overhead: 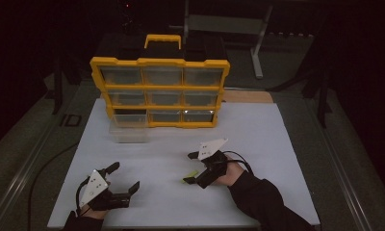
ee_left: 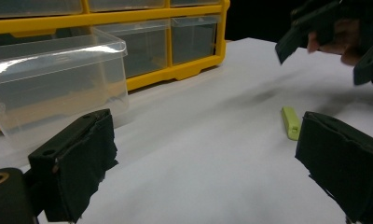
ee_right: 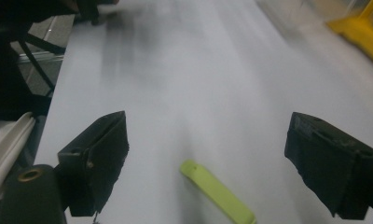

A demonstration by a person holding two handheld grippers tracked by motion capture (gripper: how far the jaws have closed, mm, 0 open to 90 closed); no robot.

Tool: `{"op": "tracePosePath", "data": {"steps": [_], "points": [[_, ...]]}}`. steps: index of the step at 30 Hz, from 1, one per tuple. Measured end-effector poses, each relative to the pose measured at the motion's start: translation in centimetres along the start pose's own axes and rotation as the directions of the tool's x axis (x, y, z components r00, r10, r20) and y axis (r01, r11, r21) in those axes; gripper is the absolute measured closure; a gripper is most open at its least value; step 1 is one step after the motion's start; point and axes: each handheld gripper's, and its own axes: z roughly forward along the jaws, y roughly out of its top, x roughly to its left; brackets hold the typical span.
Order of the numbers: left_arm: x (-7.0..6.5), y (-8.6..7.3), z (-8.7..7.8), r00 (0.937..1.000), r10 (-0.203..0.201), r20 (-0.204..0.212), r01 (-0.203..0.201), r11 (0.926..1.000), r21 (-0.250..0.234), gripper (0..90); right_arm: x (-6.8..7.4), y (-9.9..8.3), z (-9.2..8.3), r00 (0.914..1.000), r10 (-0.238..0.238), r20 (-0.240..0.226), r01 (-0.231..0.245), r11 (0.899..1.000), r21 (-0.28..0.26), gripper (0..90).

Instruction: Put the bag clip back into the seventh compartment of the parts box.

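A small lime-green strip lies flat on the white tabletop. My right gripper hovers low over it, open, one jaw on each side of the strip and neither touching it. In the right gripper view the strip lies near the bottom, between the wide-apart jaws of my right gripper. My left gripper rests open and empty at the near left. In the left gripper view, my left gripper frames the strip ahead and the right gripper above it.
A yellow drawer organizer with clear drawers stands at the table's far side. One clear drawer sits pulled out on the table in front of its lower left slot. A metal stand is behind the table. Dark floor surrounds the table.
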Motion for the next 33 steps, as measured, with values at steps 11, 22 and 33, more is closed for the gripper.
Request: {"op": "tracePosePath", "data": {"steps": [11, 22, 33], "points": [[0.0, -0.1, 0.0, 1.0, 0.001, 0.004, -0.001, 1.0, 0.002, 4.8, -1.1, -1.9, 2.0, 0.9971, -0.049, -0.059, 0.057, 0.989, 0.138, 37.1], [0.1, -0.1, 0.0, 1.0, 0.001, 0.007, -0.001, 1.0, 0.006, 4.8, -1.2, -2.5, 3.1, 0.9896, -0.13, -0.061, 0.14, 0.969, 0.204, 56.4], [0.1, -0.1, 0.0, 1.0, 0.002, 0.006, -0.002, 1.0, 0.005, 4.8, -1.1, -2.3, 3.2, 0.9845, -0.149, -0.092, 0.167, 0.957, 0.236, 74.4]]}}
